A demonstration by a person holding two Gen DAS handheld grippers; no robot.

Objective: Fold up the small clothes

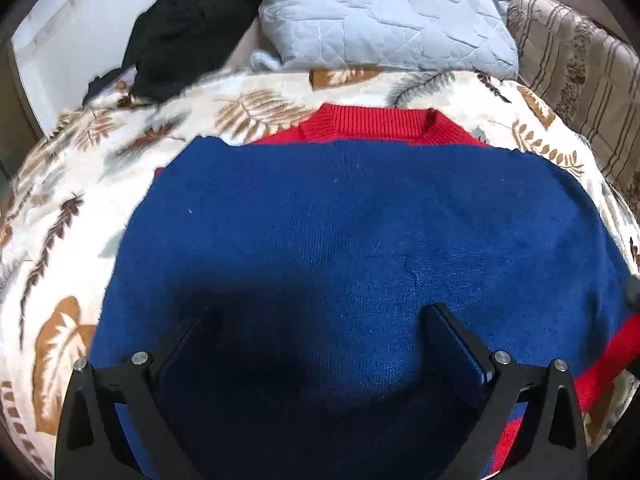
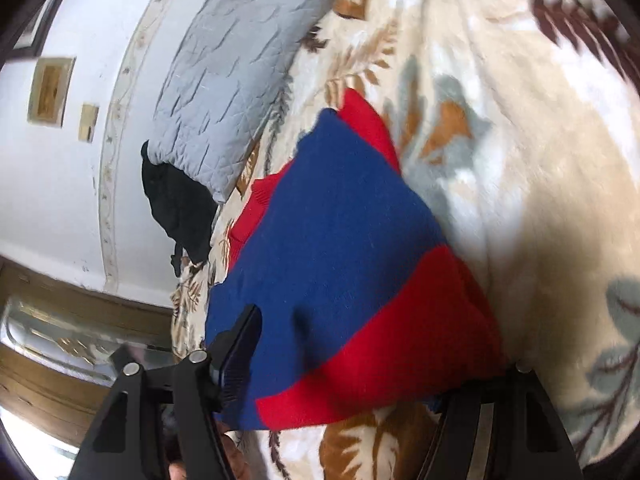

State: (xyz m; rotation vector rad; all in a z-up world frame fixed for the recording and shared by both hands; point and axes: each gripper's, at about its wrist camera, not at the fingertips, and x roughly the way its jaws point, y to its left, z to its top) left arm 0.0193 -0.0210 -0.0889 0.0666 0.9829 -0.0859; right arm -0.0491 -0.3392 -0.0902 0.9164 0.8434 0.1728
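A small knit sweater, blue (image 1: 344,232) with a red collar (image 1: 372,124) and red hem, lies folded on a leaf-print blanket (image 1: 60,216). My left gripper (image 1: 320,320) hovers open just above the blue body, fingers wide apart, nothing between them. In the right wrist view the sweater (image 2: 332,240) lies with its red band (image 2: 400,336) near me. My right gripper (image 2: 360,344) is open; its left finger (image 2: 240,344) shows over the blue edge, and the right finger is hidden under the red band.
A pale blue quilted pillow (image 1: 380,16) and a black garment (image 1: 184,32) lie at the head of the bed by a white wall (image 2: 52,184). A striped patterned cushion (image 1: 580,64) is at the far right. The blanket (image 2: 540,160) spreads right of the sweater.
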